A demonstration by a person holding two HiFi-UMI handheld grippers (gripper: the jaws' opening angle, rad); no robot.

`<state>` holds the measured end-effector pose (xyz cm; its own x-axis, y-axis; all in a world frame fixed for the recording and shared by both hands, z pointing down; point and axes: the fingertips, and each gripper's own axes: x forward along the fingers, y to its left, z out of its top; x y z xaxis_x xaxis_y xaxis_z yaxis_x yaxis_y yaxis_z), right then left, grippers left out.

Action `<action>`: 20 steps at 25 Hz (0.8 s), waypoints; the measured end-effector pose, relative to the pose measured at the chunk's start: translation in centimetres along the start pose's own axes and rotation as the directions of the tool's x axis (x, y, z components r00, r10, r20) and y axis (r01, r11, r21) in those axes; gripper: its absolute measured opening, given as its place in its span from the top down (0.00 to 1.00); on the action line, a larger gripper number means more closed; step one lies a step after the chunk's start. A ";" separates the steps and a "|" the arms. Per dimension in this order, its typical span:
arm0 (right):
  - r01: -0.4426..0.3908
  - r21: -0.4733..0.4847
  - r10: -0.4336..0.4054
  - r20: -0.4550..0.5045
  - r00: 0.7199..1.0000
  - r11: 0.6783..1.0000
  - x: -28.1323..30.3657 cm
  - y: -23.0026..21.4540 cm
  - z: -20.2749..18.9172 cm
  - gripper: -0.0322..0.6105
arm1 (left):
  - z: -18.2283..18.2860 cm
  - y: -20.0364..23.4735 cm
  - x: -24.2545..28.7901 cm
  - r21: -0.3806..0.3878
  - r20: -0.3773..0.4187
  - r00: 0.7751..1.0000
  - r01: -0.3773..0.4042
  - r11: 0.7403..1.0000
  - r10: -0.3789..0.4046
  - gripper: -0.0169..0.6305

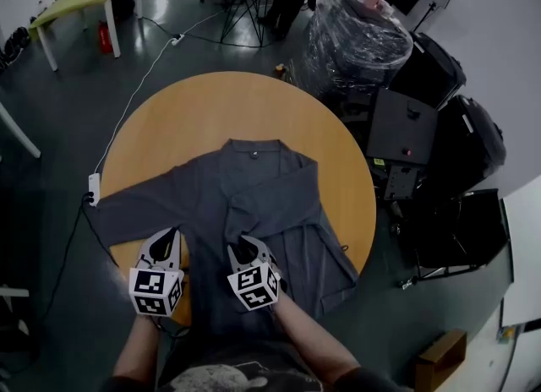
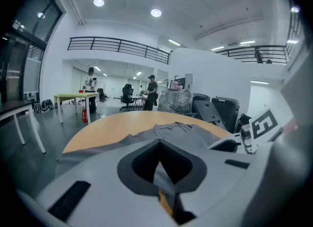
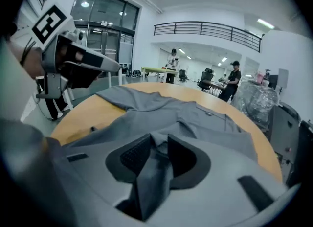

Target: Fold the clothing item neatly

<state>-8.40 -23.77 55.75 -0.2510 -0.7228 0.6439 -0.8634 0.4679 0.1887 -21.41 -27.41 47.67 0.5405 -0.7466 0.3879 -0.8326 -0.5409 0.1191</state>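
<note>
The right claw [image 3: 159,142] stood partly open, a fold of sleeve [image 3: 152,172] lying loose between its jaws; the left claw [image 1: 169,236], just beside it, was closed. Ahead of both, the shirt [image 1: 211,192] ran lengthwise across the table [image 1: 169,116], collar farthest away.

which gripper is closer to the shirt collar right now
Right. The right gripper is over the shirt, near its lower middle, almost straight below the collar in the head view; the left gripper is farther off, by its left side.
</note>
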 end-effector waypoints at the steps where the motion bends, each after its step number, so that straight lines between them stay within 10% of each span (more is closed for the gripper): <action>1: -0.008 0.001 0.008 0.004 1.000 1.000 -0.2 0.3 -0.1 0.82 | -0.1 -0.1 0.0 0.002 -0.002 1.000 0.001 1.000 -0.001 0.96; 10: 0.153 0.251 -0.169 0.043 0.985 0.956 -1.2 -6.0 -0.4 0.82 | -0.7 0.2 -0.2 0.021 -0.013 1.000 0.008 1.000 -0.008 0.96; 20: 0.114 0.391 -0.067 -0.132 0.989 0.913 5.1 -9.1 -3.3 0.82 | -0.6 0.8 1.3 0.039 -0.028 1.000 0.015 0.999 -0.014 0.96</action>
<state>-0.34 -30.08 59.77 -0.1324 -0.6787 0.7224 -0.9883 0.1457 -0.0442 -21.47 -28.56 48.83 0.5487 -0.7279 0.4112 -0.8190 -0.5669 0.0893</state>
